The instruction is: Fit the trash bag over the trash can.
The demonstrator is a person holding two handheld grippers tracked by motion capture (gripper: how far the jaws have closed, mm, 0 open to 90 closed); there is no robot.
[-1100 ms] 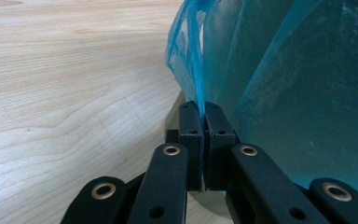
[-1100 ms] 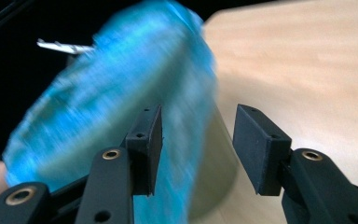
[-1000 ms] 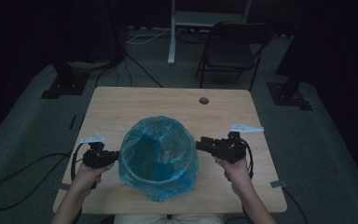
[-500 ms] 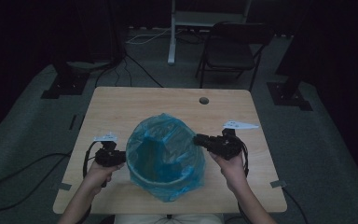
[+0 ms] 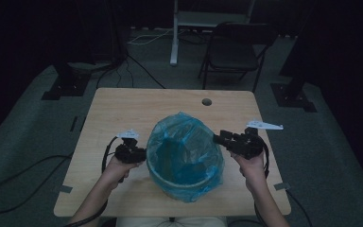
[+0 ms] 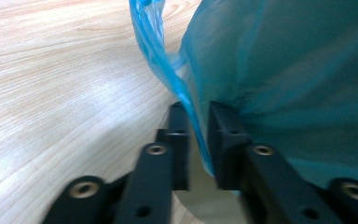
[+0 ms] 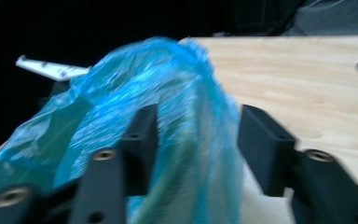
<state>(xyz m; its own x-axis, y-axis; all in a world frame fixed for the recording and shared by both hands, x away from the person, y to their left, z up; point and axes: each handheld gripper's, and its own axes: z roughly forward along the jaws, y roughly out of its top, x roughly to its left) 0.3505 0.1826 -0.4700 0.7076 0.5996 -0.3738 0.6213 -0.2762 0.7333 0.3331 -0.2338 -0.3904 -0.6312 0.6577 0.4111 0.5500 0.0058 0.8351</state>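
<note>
Left tongs [image 6: 195,135] pinched the blue bag [image 5: 184,142] film to steady it over the bin [image 5: 182,183] — right tongs [image 7: 193,140] gaped astride its rim, near the counter's [image 5: 123,109] front edge.

Light wooden bench [image 5: 123,113], seen from above. We take the round cable hole [image 5: 206,101] near its far edge as landmark. Nearer the person than the hole, at about the bench's middle, stands a bin [image 5: 170,182] lined with a blue plastic bag [image 5: 185,146], its base resting on the wood. We see bare grained surface between hole and bin.
</note>
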